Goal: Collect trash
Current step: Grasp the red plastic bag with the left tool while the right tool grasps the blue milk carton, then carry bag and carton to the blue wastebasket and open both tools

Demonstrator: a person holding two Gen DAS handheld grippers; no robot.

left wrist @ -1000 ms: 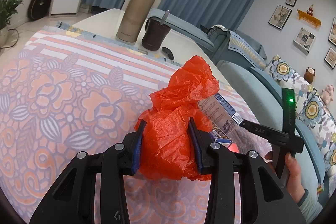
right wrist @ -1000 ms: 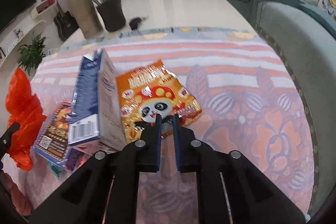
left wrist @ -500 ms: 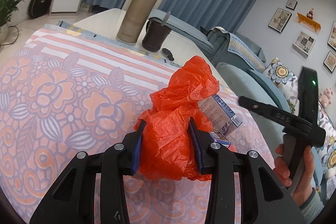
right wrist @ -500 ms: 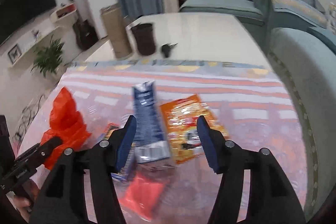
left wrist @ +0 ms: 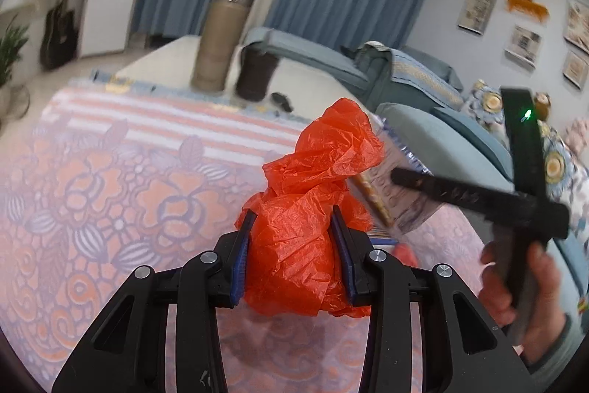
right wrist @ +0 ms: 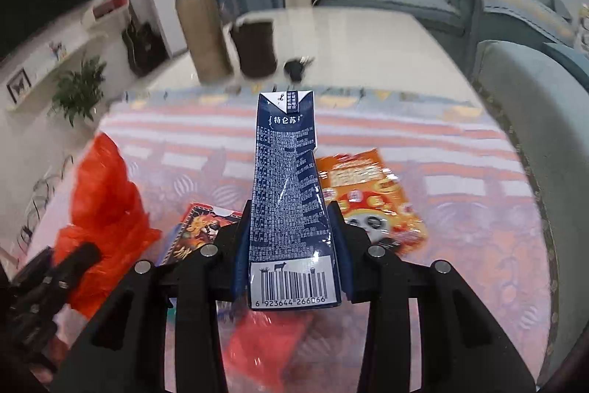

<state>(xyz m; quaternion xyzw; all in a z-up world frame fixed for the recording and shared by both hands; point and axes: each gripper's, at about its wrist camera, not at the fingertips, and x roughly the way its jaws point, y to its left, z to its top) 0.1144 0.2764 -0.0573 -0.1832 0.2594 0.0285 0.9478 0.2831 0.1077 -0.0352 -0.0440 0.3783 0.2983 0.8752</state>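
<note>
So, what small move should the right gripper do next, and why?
Probably carry the milk carton left toward the orange bag. The right gripper is already shut on the carton, and the left gripper holds the bag bunched, so its mouth may need opening first.

A dark blue milk carton (right wrist: 291, 209) carries the white brand name 特仑苏 near its top, dense fine print too small to read, and a barcode numbered 6 923644 266066 at its base.
</note>
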